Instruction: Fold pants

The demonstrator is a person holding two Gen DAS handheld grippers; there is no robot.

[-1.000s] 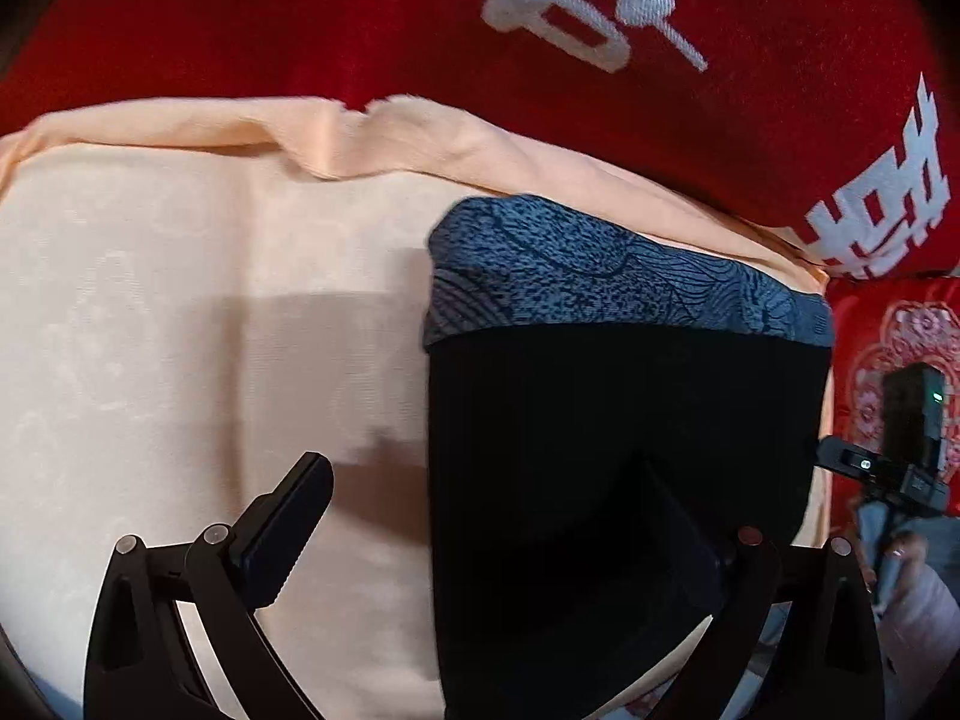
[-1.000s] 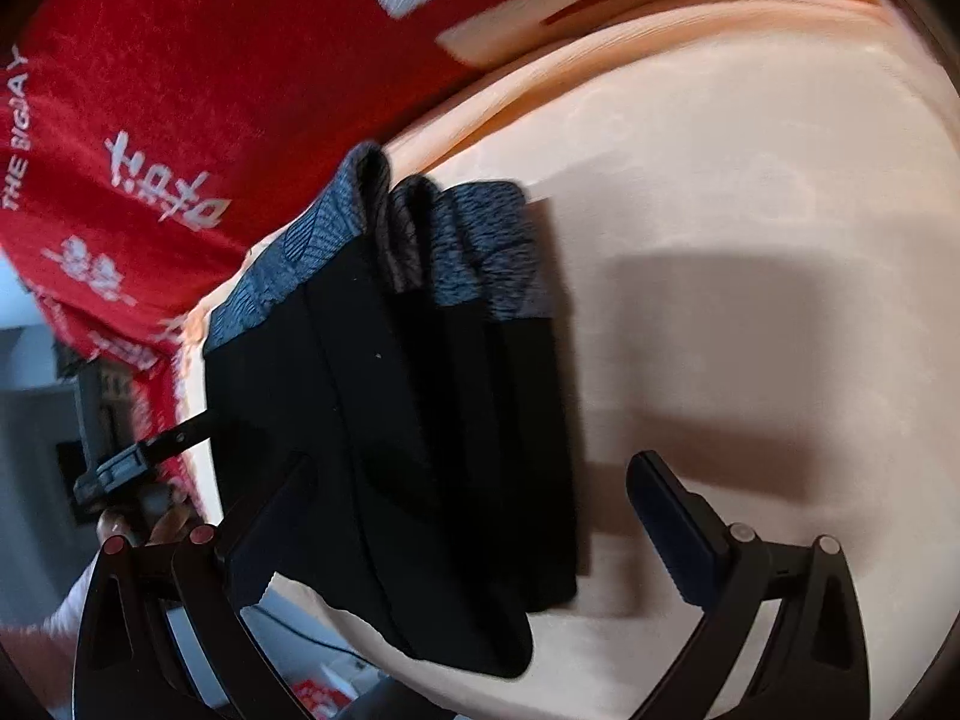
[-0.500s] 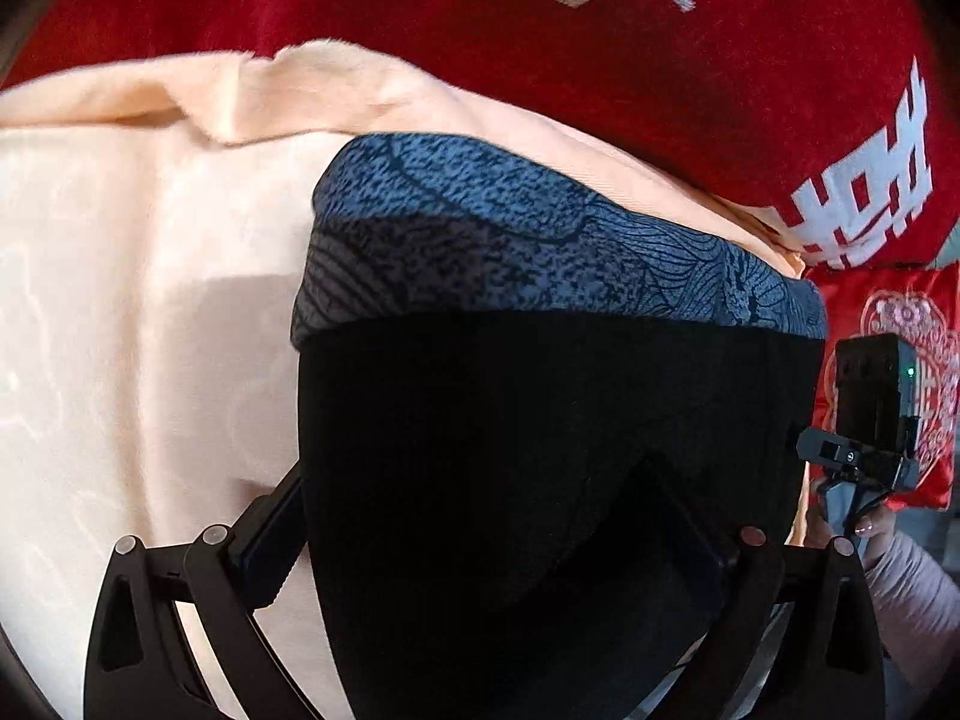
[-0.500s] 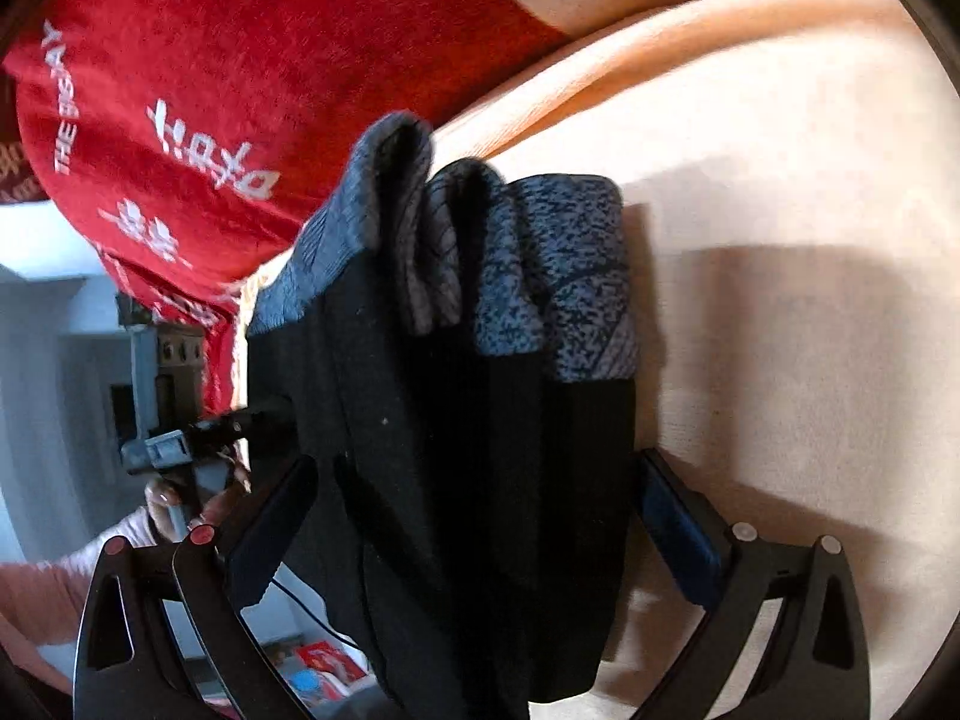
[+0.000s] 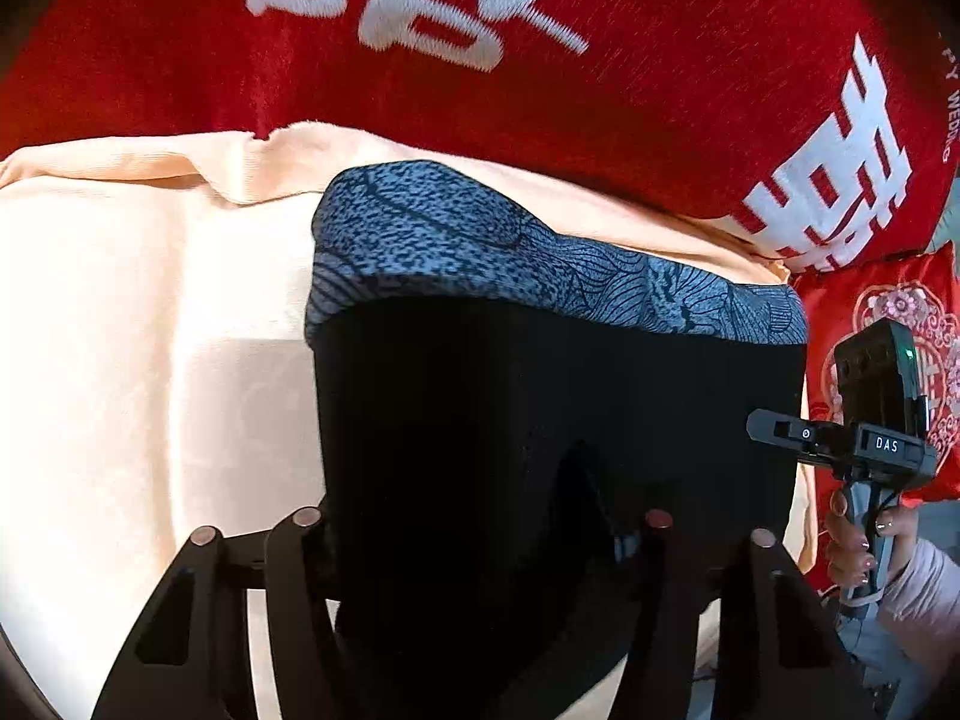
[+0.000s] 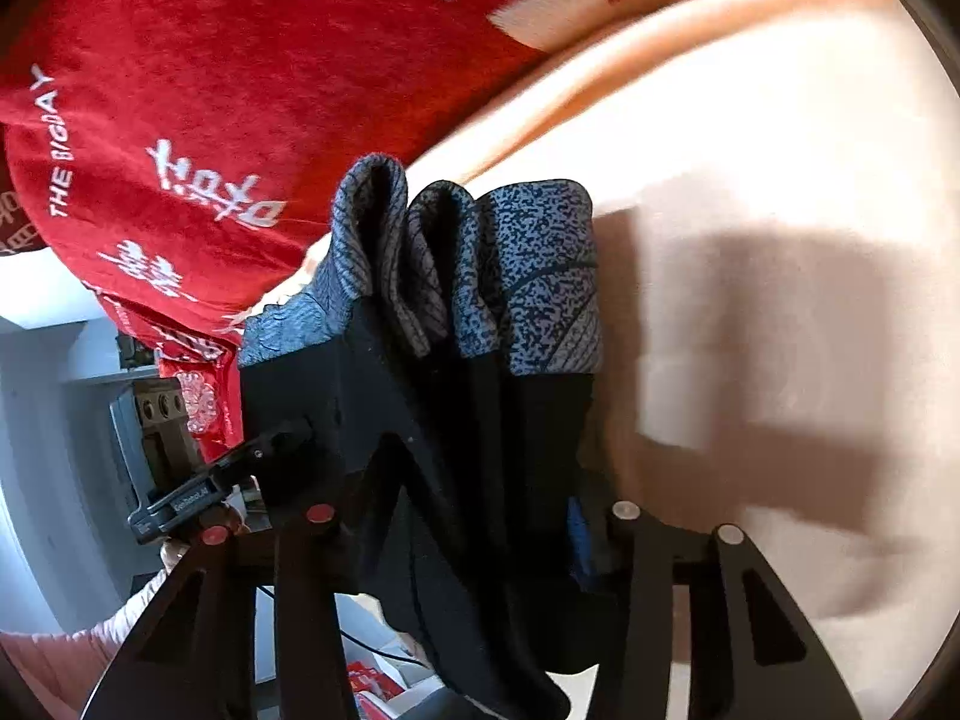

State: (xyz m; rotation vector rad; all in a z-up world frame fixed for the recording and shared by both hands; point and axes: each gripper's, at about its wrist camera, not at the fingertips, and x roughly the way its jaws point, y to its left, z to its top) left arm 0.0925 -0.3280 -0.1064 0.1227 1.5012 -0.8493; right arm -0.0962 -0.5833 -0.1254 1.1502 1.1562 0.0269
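The folded black pants with a grey-blue patterned waistband lie on a peach sheet. My left gripper has closed in on the near edge of the fold, its fingertips hidden by the cloth. In the right wrist view the pants show as a stack of several layers with the waistband at the far end. My right gripper is closed on the stack's near end. The right gripper's body shows at the pants' right side.
A red blanket with white lettering lies beyond the pants, also in the right wrist view. A red embroidered cushion sits at the right. The bed's edge and a grey floor lie to the left in the right wrist view.
Both grippers moved in onto the folded pants and closed from wide open onto the near edge. The pants now fill more of each view.
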